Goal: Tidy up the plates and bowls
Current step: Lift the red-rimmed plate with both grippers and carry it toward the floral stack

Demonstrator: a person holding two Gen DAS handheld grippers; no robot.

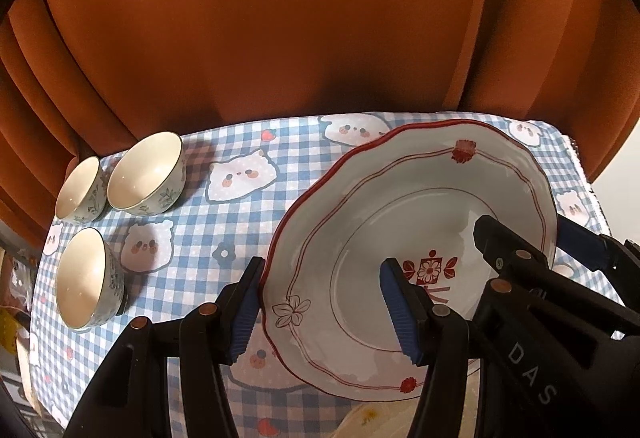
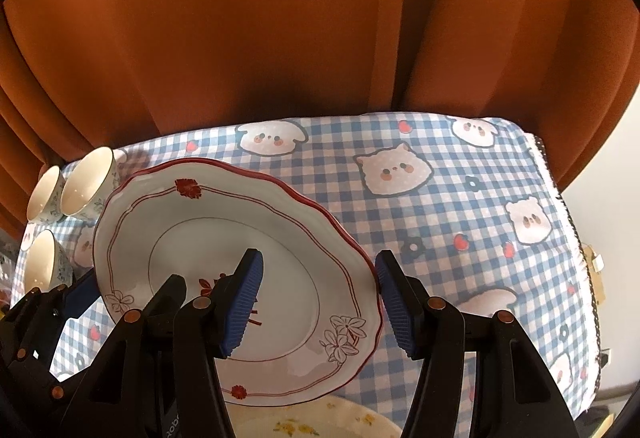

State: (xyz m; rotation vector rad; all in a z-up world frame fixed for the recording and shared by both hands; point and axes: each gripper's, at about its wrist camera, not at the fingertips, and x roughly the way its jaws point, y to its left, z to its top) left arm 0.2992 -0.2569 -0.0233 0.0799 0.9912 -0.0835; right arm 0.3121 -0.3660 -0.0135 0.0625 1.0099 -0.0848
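Observation:
A white deep plate (image 1: 400, 198) (image 2: 200, 230) with a red scalloped rim and red flower marks hangs a little above the checked tablecloth (image 1: 208, 238). My left gripper (image 1: 322, 266) is shut on its left rim, one pad outside and one inside the well. My right gripper (image 2: 319, 256) grips the opposite rim the same way. Each gripper shows in the other's view, at the plate's far side. Three cream bowls (image 1: 146, 174) (image 1: 82, 188) (image 1: 86, 278) stand upright together at the table's left.
Right under the held plate lies a cream plate with yellow flowers (image 2: 320, 420) (image 1: 376, 416), mostly hidden. An orange curtain (image 1: 280, 18) hangs behind the table. The cloth's right edge (image 2: 576, 238) drops off beside a pale wall.

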